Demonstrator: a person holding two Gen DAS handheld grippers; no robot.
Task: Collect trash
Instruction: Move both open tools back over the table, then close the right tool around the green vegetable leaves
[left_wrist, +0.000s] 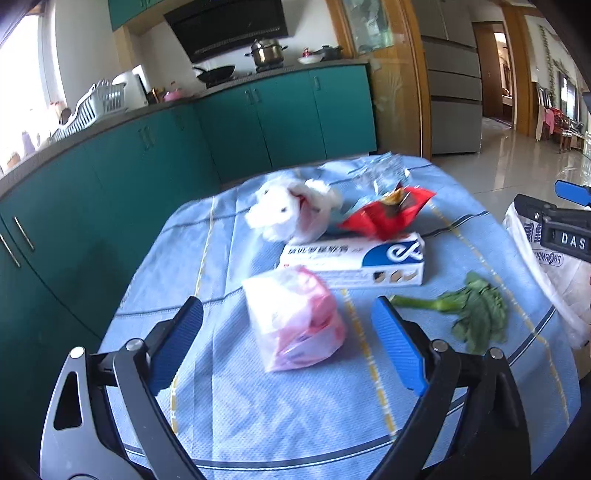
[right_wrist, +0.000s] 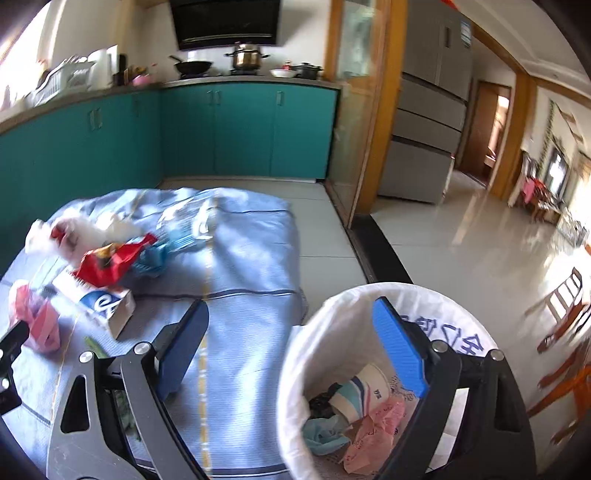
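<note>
In the left wrist view my left gripper (left_wrist: 288, 321) is open, its blue pads either side of a pink plastic bag (left_wrist: 295, 321) on the blue tablecloth (left_wrist: 229, 406). Behind it lie a white and blue box (left_wrist: 354, 262), a red snack wrapper (left_wrist: 388, 214), a white plastic bag (left_wrist: 291, 210) and a green vegetable stalk (left_wrist: 465, 314). In the right wrist view my right gripper (right_wrist: 291, 328) is open and empty, held over the rim of a white-lined trash bin (right_wrist: 325, 325) with a paper cup (right_wrist: 362, 391) and other scraps inside.
Teal kitchen cabinets (left_wrist: 258, 118) run behind the table. The bin stands off the table's right edge, seen in the left wrist view (left_wrist: 546, 269). A grey fridge (right_wrist: 428, 136) and a tiled floor (right_wrist: 461, 243) lie to the right.
</note>
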